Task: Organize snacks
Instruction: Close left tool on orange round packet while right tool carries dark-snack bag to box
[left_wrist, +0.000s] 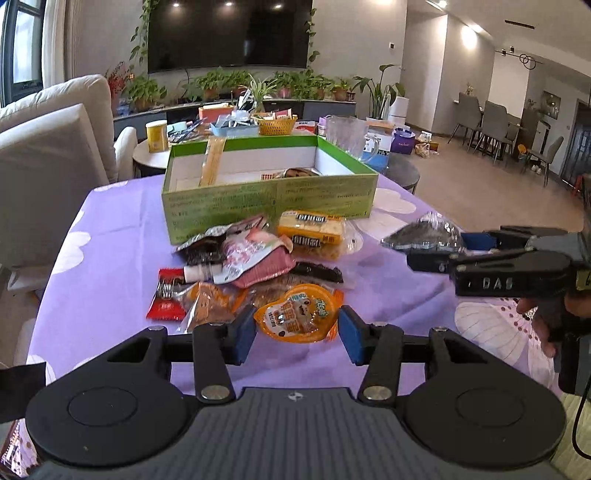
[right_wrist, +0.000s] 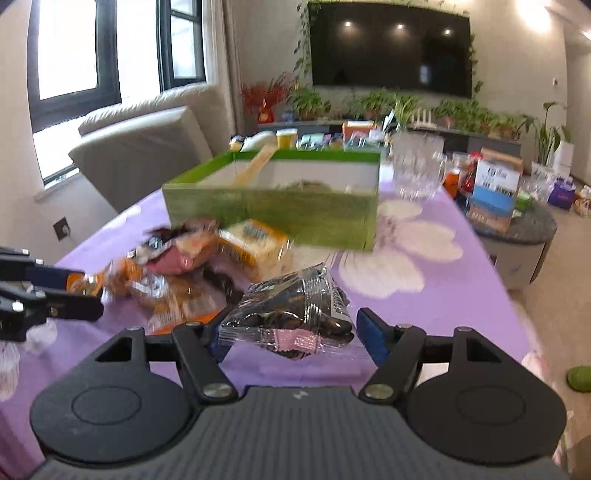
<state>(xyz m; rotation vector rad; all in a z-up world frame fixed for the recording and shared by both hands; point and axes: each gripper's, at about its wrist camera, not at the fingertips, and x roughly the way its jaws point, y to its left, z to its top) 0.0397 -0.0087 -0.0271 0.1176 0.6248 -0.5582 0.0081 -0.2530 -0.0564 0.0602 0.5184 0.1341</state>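
Note:
An orange jelly cup (left_wrist: 297, 317) sits between the blue pads of my left gripper (left_wrist: 297, 334), which is shut on it at the near edge of a snack pile (left_wrist: 255, 258). In the right wrist view the left gripper (right_wrist: 90, 293) shows at the left edge with the orange cup (right_wrist: 75, 282) in its fingers. My right gripper (right_wrist: 291, 339) is shut on a clear packet of dark snacks (right_wrist: 291, 314), held just above the purple tablecloth (right_wrist: 424, 317). The left wrist view shows that right gripper (left_wrist: 439, 251) and its packet (left_wrist: 424, 232) at the right. A green box (left_wrist: 273, 199) stands open behind the pile.
The green box (right_wrist: 295, 214) holds a long yellow pack (left_wrist: 212, 162) and a few snacks. Beside it stands a glass jug (right_wrist: 417, 173). A pale sofa (left_wrist: 48, 147) is at the left, and a round side table (right_wrist: 517, 236) with boxes is at the right.

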